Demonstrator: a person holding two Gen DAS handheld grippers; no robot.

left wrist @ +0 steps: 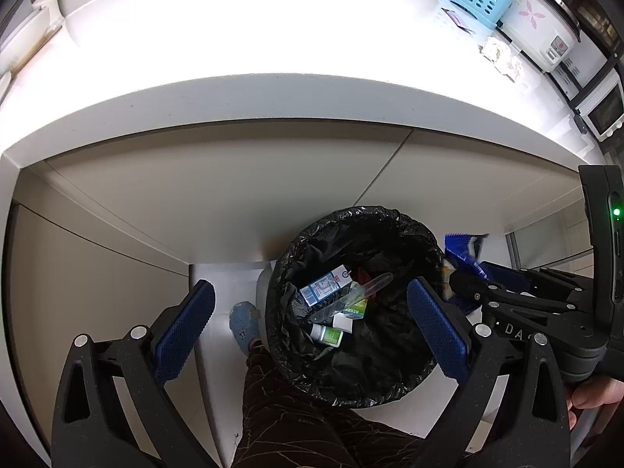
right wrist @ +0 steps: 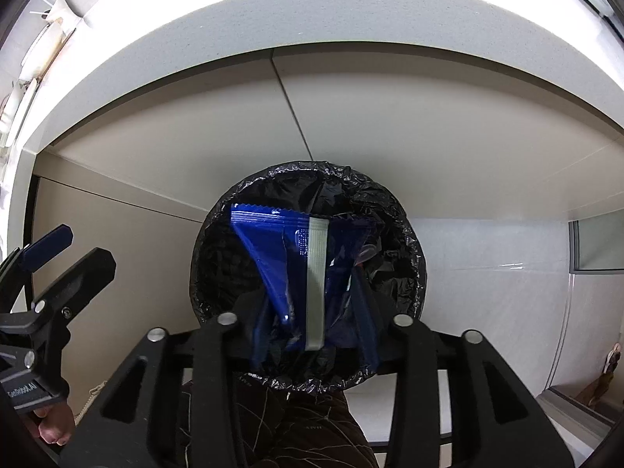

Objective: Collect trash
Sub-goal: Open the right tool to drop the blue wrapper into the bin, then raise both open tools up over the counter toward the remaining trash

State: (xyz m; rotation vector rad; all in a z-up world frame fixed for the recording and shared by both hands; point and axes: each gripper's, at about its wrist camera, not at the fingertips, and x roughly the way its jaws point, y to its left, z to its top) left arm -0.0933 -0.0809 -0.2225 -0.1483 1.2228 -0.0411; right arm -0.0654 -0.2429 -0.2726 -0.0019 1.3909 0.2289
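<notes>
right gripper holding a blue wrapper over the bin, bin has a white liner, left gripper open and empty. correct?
Not quite: the liner is black, not white. The right wrist view shows the bin lined with a crinkled black bag. The rest holds: the right gripper is shut on the blue wrapper over the bin, and the left gripper is open and empty.

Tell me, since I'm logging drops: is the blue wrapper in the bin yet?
Not yet. The right gripper holds the blue wrapper above the bin.
</notes>
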